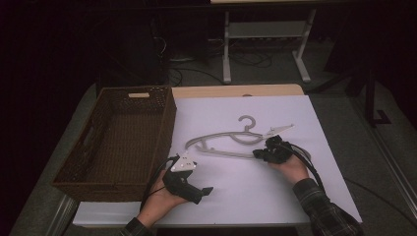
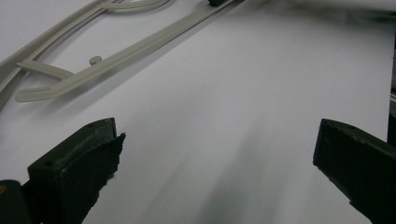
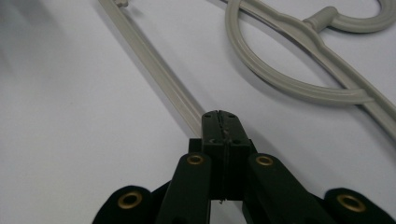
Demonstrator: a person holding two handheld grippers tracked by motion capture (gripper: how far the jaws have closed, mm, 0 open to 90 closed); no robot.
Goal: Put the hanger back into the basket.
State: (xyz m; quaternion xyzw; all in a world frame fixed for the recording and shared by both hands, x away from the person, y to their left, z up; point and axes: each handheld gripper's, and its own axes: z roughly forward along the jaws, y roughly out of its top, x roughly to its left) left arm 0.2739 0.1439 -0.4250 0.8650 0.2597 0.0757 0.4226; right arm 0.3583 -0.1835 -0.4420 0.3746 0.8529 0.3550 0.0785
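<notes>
1. Where the table's near edge is met by the person's forearms, the left gripper (image 1: 189,183) is held low over the white table cover (image 1: 236,196), its jaws spread wide with nothing between them; bare cover is seen in the gap in the left gripper view.
2. At about 2 o'clock from it, the right gripper (image 1: 259,153) is seen with its jaws pressed together on the lower bar of the grey plastic hanger (image 3: 154,65); in the right gripper view the bar runs straight into the closed tips.
3. The hanger (image 1: 226,140) lies flat near the middle of the cover, hook pointing to 12 o'clock, well apart from the left gripper.
4. The pinch is judged the step in hand. It would be done well if the bar were kept deep between the pads and lifted level, so the thin plastic neither twists nor slips.
5. At 9 o'clock of the hanger stands a woven wicker basket (image 1: 162,123), a likely destination; the hook should be kept clear of its rim.
</notes>
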